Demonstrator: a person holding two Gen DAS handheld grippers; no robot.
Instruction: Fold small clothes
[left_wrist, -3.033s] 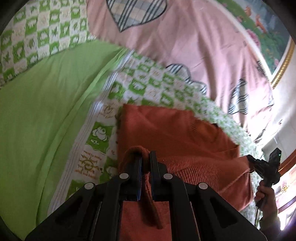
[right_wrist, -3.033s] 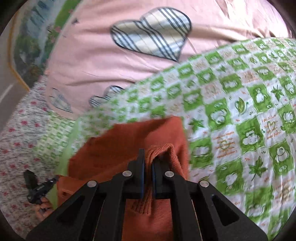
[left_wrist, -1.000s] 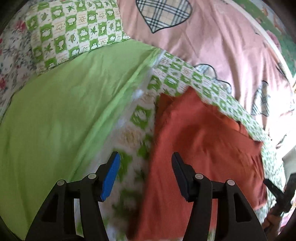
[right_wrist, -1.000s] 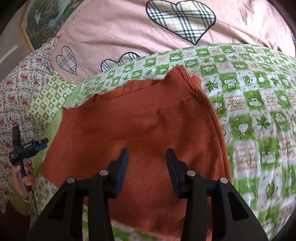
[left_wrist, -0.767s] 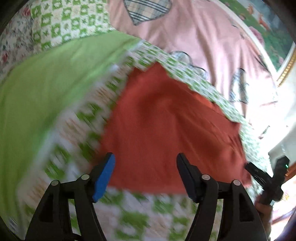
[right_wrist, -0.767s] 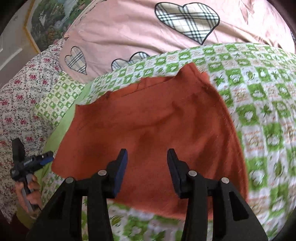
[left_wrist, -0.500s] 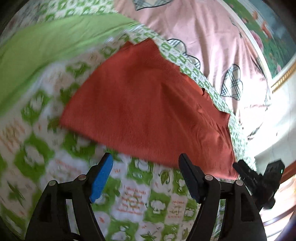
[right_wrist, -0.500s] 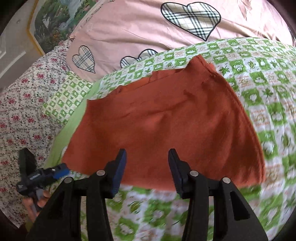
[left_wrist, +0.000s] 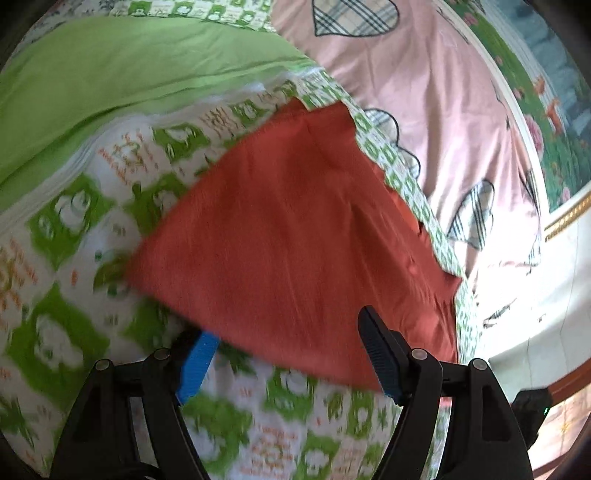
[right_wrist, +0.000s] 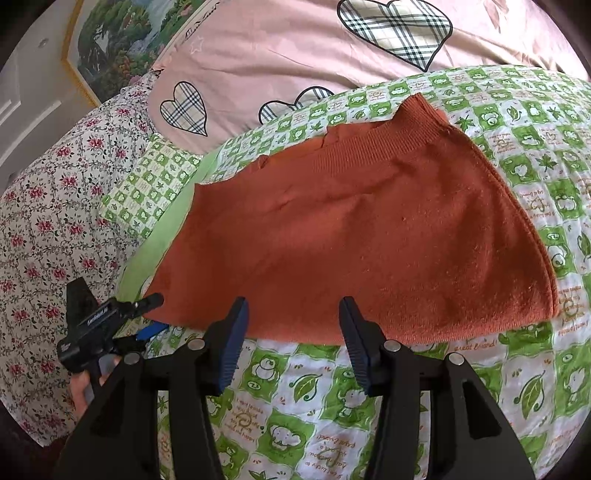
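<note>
Both pairs of fingers are spread wide and grasp nothing: the right gripper (right_wrist: 291, 343) hangs released just short of the near hem of the rust-orange knitted garment (right_wrist: 369, 229), its blue-lined pads hovering over the checked quilt (right_wrist: 535, 387) at about 6 o'clock in the right wrist view, and the left gripper (left_wrist: 284, 365) is likewise released, its fingertips framing the garment's near edge from 6 o'clock in its own view, which is smeared by motion blur. The garment lies folded flat on the green-and-white animal-print quilt, filling the middle of both views; its ribbed band runs along the far edge toward 12 to 1 o'clock in the right wrist view, and its right-hand fold curves down to 3 o'clock. In that same view the left gripper shows again at 8 o'clock, held in the person's hand (right_wrist: 79, 387), with its tip close to the garment's left corner; contact cannot be told. A pink duvet with plaid hearts (right_wrist: 295, 55) lies beyond the quilt at 12 o'clock, a floral sheet (right_wrist: 48, 221) at 9 o'clock, and a framed landscape painting (right_wrist: 118, 40) at 11 o'clock. A plain green cloth (left_wrist: 110, 85) spreads at 10 o'clock in the left wrist view.
</note>
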